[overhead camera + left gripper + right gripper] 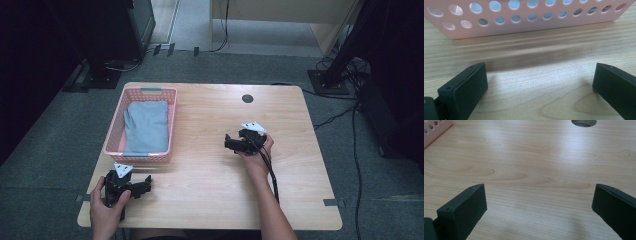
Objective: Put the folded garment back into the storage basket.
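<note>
With the grey cloth (146, 126) lying folded in the pink basket (171, 121) at ten o'clock, both the left gripper (146, 186) and right gripper (227, 142) hover spread and empty, so the next move is likely a reach to the basket.

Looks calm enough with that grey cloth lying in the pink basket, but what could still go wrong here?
The perforated pink plastic basket looks light; a grab at the folded grey cloth might drag or tip it. The left hand-held gripper, open and low near the basket's wall, could nudge it in passing. The right hand-held gripper trails a black cable across the wooden table, which might snag.
</note>
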The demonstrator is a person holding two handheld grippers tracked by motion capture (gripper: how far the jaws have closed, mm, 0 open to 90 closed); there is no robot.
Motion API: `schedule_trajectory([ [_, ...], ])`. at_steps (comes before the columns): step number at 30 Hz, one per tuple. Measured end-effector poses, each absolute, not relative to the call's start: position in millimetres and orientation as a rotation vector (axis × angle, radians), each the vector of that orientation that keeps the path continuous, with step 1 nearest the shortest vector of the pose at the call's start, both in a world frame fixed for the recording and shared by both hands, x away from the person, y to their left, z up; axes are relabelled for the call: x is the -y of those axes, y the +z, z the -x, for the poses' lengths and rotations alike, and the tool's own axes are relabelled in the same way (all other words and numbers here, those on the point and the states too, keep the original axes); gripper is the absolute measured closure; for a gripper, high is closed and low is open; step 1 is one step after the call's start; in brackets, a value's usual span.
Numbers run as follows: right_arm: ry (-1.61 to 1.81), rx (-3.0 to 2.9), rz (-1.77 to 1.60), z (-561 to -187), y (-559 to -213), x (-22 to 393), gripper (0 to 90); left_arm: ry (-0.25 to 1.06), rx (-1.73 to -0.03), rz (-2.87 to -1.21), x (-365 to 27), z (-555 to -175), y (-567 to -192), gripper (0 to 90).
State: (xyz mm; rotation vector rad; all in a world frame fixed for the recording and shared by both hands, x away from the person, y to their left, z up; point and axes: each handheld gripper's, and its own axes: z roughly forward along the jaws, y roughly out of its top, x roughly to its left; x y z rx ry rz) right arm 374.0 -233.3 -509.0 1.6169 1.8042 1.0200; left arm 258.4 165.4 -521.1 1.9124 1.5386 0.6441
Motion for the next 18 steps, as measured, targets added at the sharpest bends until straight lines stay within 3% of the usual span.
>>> schedule_trajectory([
  [18, 0.986, -1.786, -1.644, -358, -514, 263, 0.0, 0.644, -1.538, -1.912, -165, -258, -521, 0.0],
])
